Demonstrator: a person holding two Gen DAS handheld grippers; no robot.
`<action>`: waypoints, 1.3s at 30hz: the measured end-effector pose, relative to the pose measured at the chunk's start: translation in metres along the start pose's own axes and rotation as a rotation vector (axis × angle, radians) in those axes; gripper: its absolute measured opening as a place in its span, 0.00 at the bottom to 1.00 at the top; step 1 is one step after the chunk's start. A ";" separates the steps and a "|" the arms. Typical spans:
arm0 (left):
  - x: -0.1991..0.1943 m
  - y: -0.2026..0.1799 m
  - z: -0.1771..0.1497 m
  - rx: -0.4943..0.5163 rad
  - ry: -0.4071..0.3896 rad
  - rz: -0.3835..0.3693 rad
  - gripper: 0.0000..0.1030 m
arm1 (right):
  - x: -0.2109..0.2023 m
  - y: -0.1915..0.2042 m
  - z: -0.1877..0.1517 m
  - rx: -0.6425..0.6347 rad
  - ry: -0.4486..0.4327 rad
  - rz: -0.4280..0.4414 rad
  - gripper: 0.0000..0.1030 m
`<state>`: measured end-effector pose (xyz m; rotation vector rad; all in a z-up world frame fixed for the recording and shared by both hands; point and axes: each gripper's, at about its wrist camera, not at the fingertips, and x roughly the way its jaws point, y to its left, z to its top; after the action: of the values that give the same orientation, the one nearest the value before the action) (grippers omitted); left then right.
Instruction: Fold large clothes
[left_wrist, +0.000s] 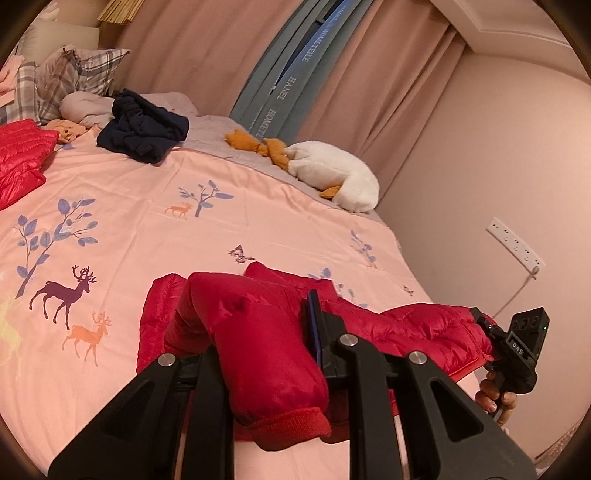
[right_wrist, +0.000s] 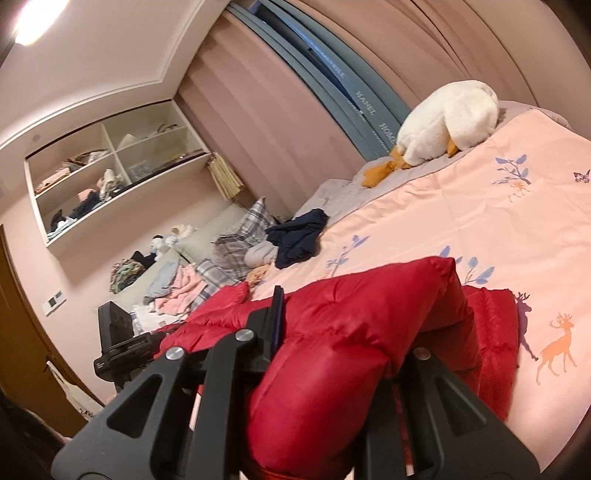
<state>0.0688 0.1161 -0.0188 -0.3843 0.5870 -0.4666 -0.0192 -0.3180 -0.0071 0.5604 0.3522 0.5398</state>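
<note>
A red puffer jacket (left_wrist: 424, 325) hangs stretched between my two grippers above the near part of the bed. My left gripper (left_wrist: 258, 328) is shut on one end; the ribbed cuff (left_wrist: 291, 421) of a sleeve droops over the fingers and hides the left one. The blue pad (left_wrist: 314, 325) of the other finger presses the fabric. In the right wrist view my right gripper (right_wrist: 347, 325) is shut on the red puffer jacket (right_wrist: 351, 387), whose bulk hides its right finger. Each view shows the other gripper at the jacket's far end, the right gripper (left_wrist: 517, 343) and the left gripper (right_wrist: 118, 343).
The pink deer-print bedspread (left_wrist: 147, 229) lies flat. A second red jacket (left_wrist: 22, 158) lies at the left, a navy garment (left_wrist: 144, 125) and plaid pillows (left_wrist: 74, 74) farther back, a plush goose (left_wrist: 332, 173) by the curtain. The wall with its socket strip (left_wrist: 515, 243) is at the right.
</note>
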 end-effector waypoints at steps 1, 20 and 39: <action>0.005 0.002 0.001 0.001 0.004 0.011 0.16 | 0.004 -0.003 0.001 0.003 0.003 -0.007 0.16; 0.091 0.049 -0.005 -0.092 0.099 0.117 0.19 | 0.071 -0.075 -0.011 0.102 0.100 -0.202 0.15; 0.167 0.070 0.024 -0.127 0.179 0.214 0.20 | 0.131 -0.110 0.012 0.132 0.147 -0.292 0.15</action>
<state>0.2273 0.0924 -0.1057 -0.3979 0.8247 -0.2603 0.1344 -0.3269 -0.0837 0.5857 0.6017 0.2773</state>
